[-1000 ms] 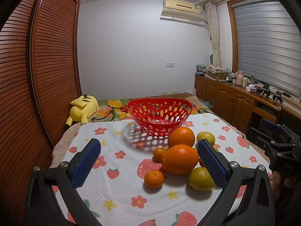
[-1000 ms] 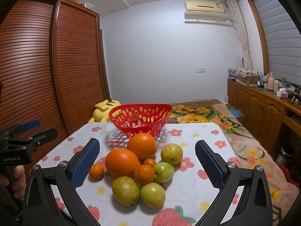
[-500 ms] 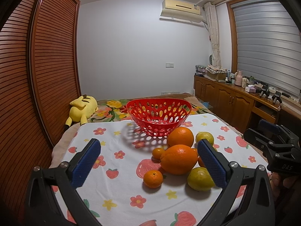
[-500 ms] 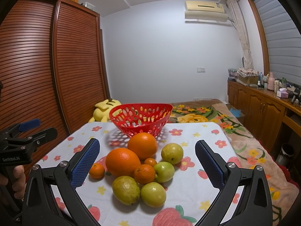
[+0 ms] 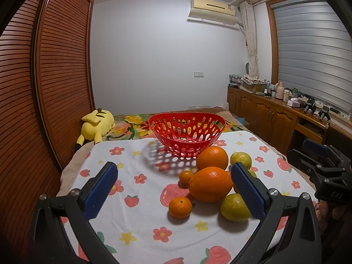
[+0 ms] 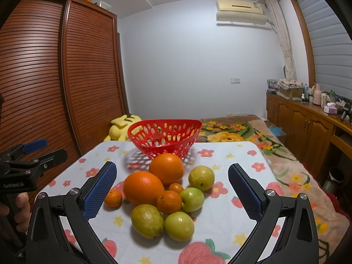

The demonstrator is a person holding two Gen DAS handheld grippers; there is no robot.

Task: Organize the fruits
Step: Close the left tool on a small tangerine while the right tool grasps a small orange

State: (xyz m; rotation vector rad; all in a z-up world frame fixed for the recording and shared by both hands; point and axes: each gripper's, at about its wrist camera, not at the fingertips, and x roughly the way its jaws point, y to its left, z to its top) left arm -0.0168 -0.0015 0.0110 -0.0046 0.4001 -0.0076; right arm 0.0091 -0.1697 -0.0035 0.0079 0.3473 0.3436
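Observation:
A red perforated basket [image 5: 187, 132] [image 6: 164, 136] stands empty at the far side of a fruit-print cloth [image 5: 136, 198]. In front of it lies a heap of fruit: two large oranges [image 5: 210, 183] [image 6: 143, 187], small tangerines [image 5: 180, 204] [image 6: 169, 201] and several green fruits [image 5: 234, 208] [image 6: 179, 225]. My left gripper [image 5: 173, 189] is open, low over the cloth, left of the heap. My right gripper [image 6: 172, 191] is open too, with the heap seen between its fingers. Each gripper appears at the edge of the other's view, held by a hand.
A yellow plush toy [image 5: 96, 125] lies behind the cloth at the left, by the slatted wardrobe doors [image 5: 44, 88]. A floral blanket [image 6: 253, 136] covers the bed to the right. A wooden sideboard [image 5: 275, 116] with clutter runs along the right wall.
Both views shift only slightly; the fruit sits a touch lower and nearer in the right wrist view. Both grippers stay open and no fruit has moved.

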